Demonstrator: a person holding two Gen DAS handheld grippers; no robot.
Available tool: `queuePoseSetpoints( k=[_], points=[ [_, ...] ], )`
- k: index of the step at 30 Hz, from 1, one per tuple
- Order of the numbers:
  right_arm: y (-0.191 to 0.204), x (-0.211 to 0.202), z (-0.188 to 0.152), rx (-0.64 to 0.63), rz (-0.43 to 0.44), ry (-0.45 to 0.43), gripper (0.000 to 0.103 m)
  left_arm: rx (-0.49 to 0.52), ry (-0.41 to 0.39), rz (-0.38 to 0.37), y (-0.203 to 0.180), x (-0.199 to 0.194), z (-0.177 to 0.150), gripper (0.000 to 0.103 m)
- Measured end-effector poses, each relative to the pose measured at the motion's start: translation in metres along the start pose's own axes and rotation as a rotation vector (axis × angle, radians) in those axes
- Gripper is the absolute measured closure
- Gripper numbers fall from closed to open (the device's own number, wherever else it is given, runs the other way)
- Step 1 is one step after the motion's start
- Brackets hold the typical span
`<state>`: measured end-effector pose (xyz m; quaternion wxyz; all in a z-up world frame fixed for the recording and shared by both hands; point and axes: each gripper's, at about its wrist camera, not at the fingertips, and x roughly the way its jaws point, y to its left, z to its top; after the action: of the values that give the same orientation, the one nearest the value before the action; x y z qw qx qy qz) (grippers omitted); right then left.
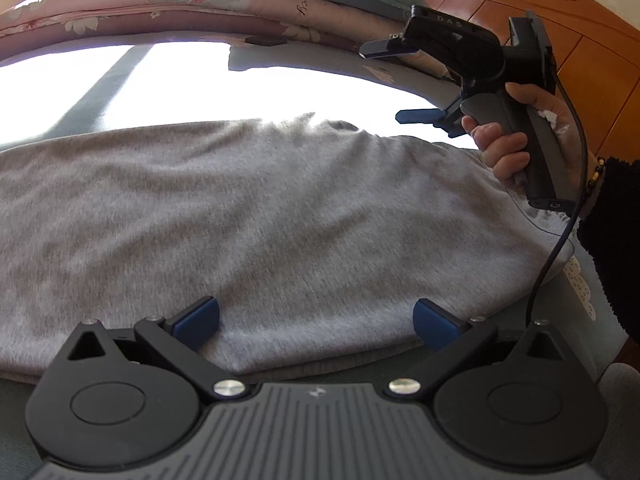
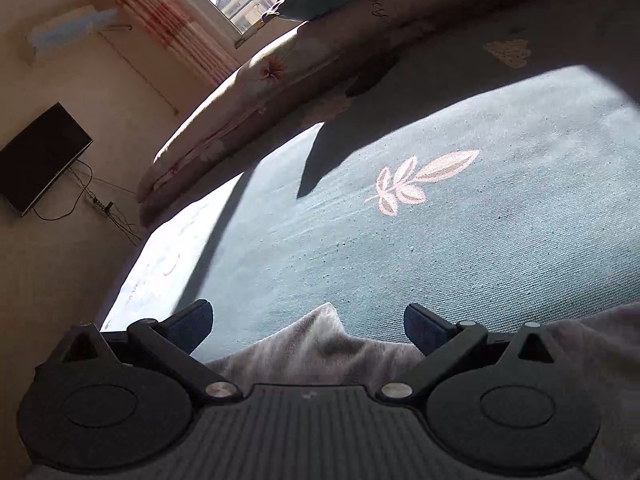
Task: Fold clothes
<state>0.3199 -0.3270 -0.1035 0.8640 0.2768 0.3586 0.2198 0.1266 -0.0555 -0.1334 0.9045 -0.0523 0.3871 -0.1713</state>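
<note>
A grey sweater (image 1: pixel 248 216) lies spread flat across the bed (image 1: pixel 120 92), on a blue-green sheet with a pale leaf print (image 2: pixel 420 184). The left claw (image 1: pixel 316 322) sits low over the near edge of the sweater, its two blue-tipped fingers (image 1: pixel 198 320) spread wide apart with the grey cloth showing between them and nothing pinched. The right claw (image 1: pixel 386 80), held by a hand (image 1: pixel 508 148) in a dark sleeve (image 1: pixel 612 216), is raised above the far right part of the sweater, and its fingers are also spread. From the right wrist view, a raised fold of the sweater (image 2: pixel 320 340) sits just under and between the parted fingers of the right claw (image 2: pixel 308 320), not gripped. Folded floral quilts (image 1: pixel 180 4) are stacked along the far side of the bed, beside a wooden headboard (image 1: pixel 520 8).
</note>
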Motion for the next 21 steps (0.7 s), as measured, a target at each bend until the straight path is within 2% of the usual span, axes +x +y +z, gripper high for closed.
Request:
queuePoseSetpoints(
  k=[4, 6, 8, 10, 13, 17, 21],
  points=[
    [-0.012, -0.008, -0.007, 0.026, 0.023, 0.066, 0.000, 0.016, 0.004, 0.011, -0.002, 0.001, 0.000, 0.001],
    [-0.022, -0.007, -0.010, 0.047, -0.031, 0.073, 0.000, 0.024, 0.007, 0.017, -0.003, 0.001, 0.000, 0.001],
    [-0.031, -0.012, -0.010, 0.066, -0.087, 0.042, 0.000, 0.029, 0.009, 0.019, -0.004, 0.002, 0.000, 0.001],
    [-0.036, -0.037, -0.008, 0.102, -0.147, -0.035, 0.000, 0.043, 0.009, 0.022, -0.005, 0.002, -0.001, 0.001],
    [-0.033, -0.081, -0.007, 0.101, -0.163, -0.083, 0.000, 0.068, 0.007, 0.035, -0.007, 0.003, -0.002, 0.001],
    [-0.015, -0.132, -0.032, 0.013, -0.171, -0.057, 0.000, 0.118, 0.002, 0.071, -0.013, 0.007, -0.004, 0.001],
    [0.007, -0.149, -0.082, -0.171, -0.286, -0.028, 0.000, 0.134, 0.005, 0.090, -0.017, 0.009, -0.005, 0.001]
  ],
)
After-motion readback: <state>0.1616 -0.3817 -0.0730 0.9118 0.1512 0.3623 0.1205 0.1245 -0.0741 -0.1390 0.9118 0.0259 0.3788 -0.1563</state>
